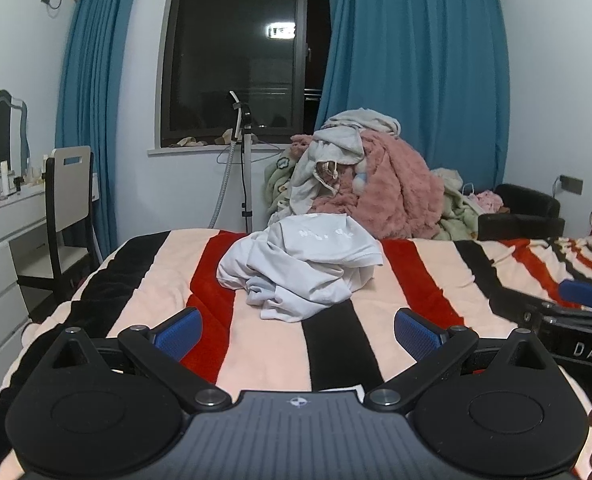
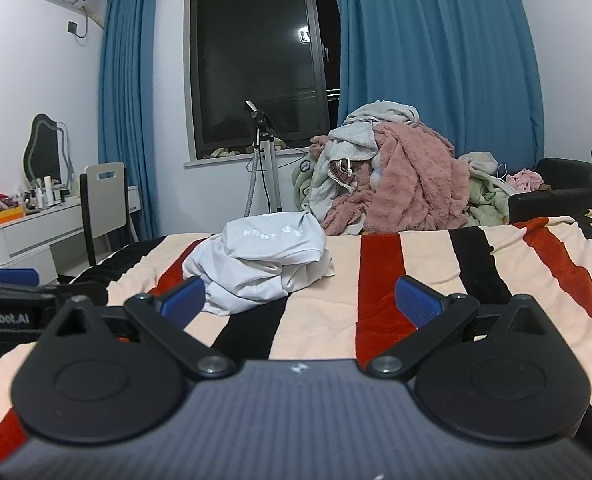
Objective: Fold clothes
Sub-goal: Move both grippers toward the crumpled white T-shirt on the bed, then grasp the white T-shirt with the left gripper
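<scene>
Both grippers, left point(image 1: 298, 334) and right point(image 2: 300, 300), hung low over the striped blanket point(image 1: 256, 344), jaws spread wide, gripping nothing. Ahead, a white garment point(image 1: 300, 266) lay crumpled mid-bed, not folded. By my read it wanted spreading flat, so a hem or corner needed finding. Bare blanket lay around it; the clothes pile point(image 1: 376, 184) stood well behind.

Both wrist views sit low over the striped bed point(image 1: 416, 280), facing the dark window point(image 1: 236, 52) across the bed. The right wrist view stands right of the left; both share that window point(image 2: 256, 60).
</scene>
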A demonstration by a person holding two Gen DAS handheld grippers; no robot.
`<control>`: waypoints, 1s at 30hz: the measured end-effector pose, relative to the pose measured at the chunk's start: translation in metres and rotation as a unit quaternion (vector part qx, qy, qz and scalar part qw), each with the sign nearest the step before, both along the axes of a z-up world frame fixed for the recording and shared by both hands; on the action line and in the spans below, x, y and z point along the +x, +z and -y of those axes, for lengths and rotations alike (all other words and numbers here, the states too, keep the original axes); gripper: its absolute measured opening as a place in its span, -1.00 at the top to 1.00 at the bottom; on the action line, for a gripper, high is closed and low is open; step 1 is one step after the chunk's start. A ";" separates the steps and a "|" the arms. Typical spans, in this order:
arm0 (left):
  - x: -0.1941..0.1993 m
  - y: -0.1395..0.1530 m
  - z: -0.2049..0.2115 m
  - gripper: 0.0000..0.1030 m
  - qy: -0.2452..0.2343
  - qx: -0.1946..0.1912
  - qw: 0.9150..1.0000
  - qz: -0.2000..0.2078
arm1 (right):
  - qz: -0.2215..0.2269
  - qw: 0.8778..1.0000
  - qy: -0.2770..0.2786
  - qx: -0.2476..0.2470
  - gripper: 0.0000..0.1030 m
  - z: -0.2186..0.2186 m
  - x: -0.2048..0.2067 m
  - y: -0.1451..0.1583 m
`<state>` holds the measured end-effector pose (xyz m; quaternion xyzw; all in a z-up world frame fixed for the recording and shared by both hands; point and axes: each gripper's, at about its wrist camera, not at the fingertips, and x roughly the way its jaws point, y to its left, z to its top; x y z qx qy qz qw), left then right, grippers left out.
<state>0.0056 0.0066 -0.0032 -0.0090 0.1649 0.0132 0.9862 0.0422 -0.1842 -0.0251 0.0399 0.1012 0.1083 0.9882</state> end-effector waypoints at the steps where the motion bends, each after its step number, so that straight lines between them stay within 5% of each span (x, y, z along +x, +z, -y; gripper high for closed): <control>1: 0.000 0.000 -0.001 -0.99 0.000 -0.003 1.000 0.000 | -0.001 1.000 -0.001 0.000 -1.00 0.000 0.000 0.000; 10: 0.003 0.003 -0.013 -0.99 0.047 -0.011 0.999 0.004 | 0.008 0.999 -0.037 -0.025 -1.00 -0.002 0.000 0.004; 20: 0.082 -0.013 0.000 -0.99 -0.012 0.029 0.998 -0.058 | 0.062 0.994 -0.088 0.023 -1.00 0.028 -0.001 0.026; 24: 0.136 -0.045 0.009 -0.99 -0.020 0.055 0.994 -0.092 | 0.072 0.991 -0.112 -0.001 -1.00 0.032 0.010 0.017; 30: 0.227 -0.094 0.024 -0.99 -0.011 0.104 0.989 -0.109 | 0.065 0.988 -0.137 0.027 -0.99 0.043 0.036 -0.005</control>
